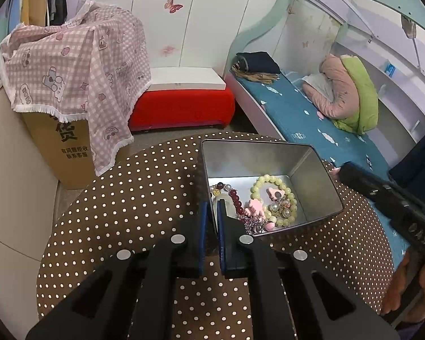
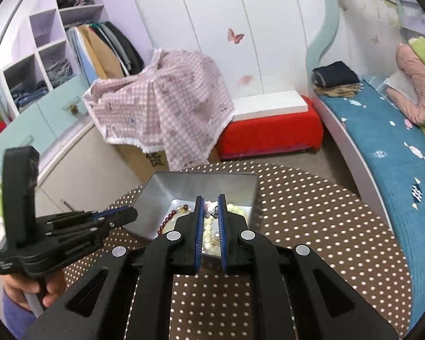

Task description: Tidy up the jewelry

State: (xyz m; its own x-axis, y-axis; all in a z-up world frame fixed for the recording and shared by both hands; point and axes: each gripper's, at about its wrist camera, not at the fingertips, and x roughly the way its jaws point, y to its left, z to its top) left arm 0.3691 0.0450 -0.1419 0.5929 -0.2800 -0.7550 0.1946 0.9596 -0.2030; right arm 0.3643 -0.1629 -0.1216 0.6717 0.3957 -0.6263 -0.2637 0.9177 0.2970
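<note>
An open silver tin (image 1: 255, 143) (image 2: 206, 173) stands on the round brown polka-dot table (image 1: 127, 198). Inside lie a pale green bead bracelet (image 1: 272, 182), a dark red bead string (image 1: 235, 199), pink charms (image 1: 255, 206) and other small pieces. My left gripper (image 1: 211, 208) (image 2: 129, 214) is shut on the tin's left wall, one finger outside and one inside. My right gripper (image 2: 211, 201) (image 1: 340, 170) hangs above the tin's near side, shut on a small pink and white charm (image 2: 210, 207), whose pink tip peeks out (image 1: 332, 171).
A cardboard box (image 1: 68, 155) draped with a pink checked cloth (image 1: 79, 65) stands left of the table. Behind it is a red bench (image 1: 181, 107) with a white box on top. A bed with a blue cover (image 1: 311, 124) runs along the right. A hand (image 2: 46, 291) grips the left tool.
</note>
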